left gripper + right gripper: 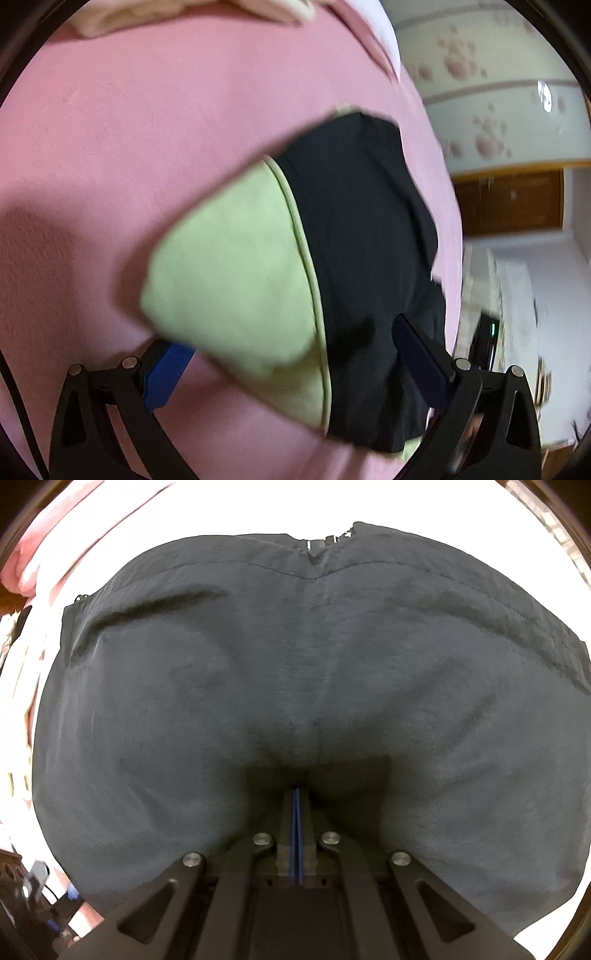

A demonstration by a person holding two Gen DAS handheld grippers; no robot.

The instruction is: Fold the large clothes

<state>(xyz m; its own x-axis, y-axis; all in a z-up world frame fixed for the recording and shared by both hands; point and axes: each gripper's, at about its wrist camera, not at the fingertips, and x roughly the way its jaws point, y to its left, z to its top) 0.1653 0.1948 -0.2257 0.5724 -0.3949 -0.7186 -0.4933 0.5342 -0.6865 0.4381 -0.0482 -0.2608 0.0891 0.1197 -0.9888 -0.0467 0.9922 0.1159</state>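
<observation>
The right gripper (297,794) has its jaws pressed together on the dark garment (295,672), seemingly lifting it to fold. The left gripper (295,343), jaws spread, straddles its green-lined part (236,266) above the pink bedcover (147,129), probably ready to pinch.

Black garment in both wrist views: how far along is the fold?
Done: not much that shows; the black garment spreads wide and creased, no finished fold visible. In hand: the right gripper is shut on its dark cloth; the left gripper stands open around a hanging black-and-green part over the pink bedding. Left: folding and laying it flat.
</observation>
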